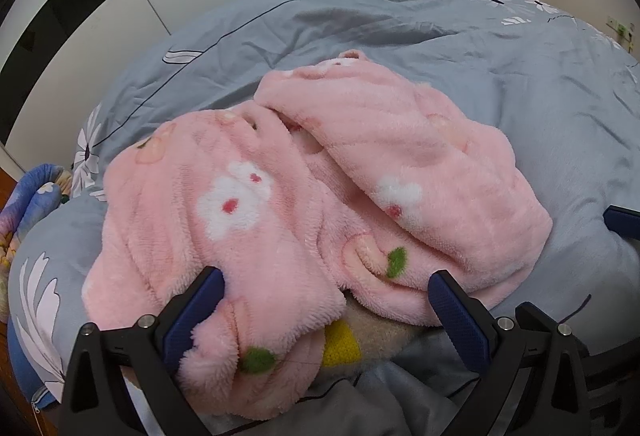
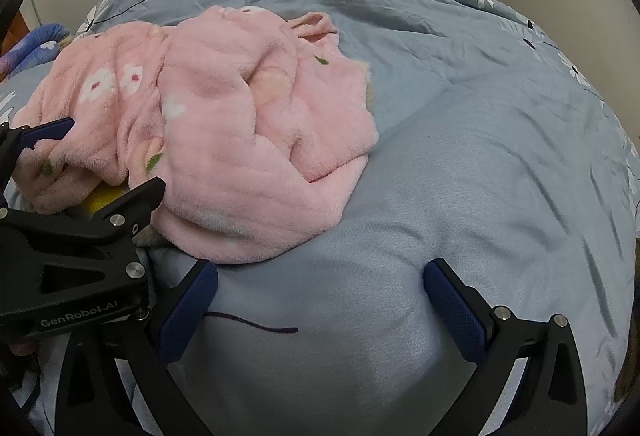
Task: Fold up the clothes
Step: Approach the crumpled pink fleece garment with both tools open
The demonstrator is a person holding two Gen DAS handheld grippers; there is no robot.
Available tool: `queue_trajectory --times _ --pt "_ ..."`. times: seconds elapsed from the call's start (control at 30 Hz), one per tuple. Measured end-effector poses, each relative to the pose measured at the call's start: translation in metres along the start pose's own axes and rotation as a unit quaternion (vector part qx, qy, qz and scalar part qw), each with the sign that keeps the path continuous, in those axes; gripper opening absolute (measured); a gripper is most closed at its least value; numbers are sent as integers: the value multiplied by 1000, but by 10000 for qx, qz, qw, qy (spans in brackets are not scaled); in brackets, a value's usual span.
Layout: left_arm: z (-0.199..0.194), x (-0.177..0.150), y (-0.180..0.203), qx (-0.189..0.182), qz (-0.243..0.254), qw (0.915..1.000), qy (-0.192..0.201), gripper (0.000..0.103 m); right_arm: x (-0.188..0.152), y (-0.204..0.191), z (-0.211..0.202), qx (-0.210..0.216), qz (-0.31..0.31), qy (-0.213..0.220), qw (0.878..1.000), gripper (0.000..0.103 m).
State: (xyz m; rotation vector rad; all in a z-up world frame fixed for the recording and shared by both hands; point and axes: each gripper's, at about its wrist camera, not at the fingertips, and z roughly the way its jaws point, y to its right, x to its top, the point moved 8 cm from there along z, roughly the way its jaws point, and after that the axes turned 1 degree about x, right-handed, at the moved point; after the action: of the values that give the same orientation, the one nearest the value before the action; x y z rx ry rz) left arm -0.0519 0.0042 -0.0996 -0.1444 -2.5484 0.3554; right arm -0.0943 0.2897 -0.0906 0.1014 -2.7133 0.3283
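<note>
A fluffy pink garment (image 1: 304, 196) with white flowers lies bunched up on the blue-grey bed cover (image 1: 400, 24), in the middle of the left view and the upper left of the right view. The left gripper (image 1: 324, 288) has its fingers wide open around the near edge of the pink cloth. The right gripper (image 2: 320, 284) is wide open too, over bare cover at the bottom.

The fleece garment (image 2: 224, 124) lies bunched on the bed (image 2: 480, 156), toward its left side. The left gripper (image 1: 324, 296) stands at the near edge of the garment, and the right gripper (image 2: 320, 288) is over bare bedding, just to the right of the left one.
</note>
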Motion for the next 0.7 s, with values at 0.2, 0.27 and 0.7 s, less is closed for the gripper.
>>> queue_trajectory --times 0.2,0.27,0.7 --pt "-1 2 1 6 -4 10000 2 103 -46 -159 -7 -496 -575 153 9970 103" --pt "-1 2 1 3 10 10000 19 103 -69 -235 -9 -703 -813 217 9940 103" --pt "-5 2 -1 -18 45 10000 65 103 -63 -239 -12 -684 -780 225 9943 103"
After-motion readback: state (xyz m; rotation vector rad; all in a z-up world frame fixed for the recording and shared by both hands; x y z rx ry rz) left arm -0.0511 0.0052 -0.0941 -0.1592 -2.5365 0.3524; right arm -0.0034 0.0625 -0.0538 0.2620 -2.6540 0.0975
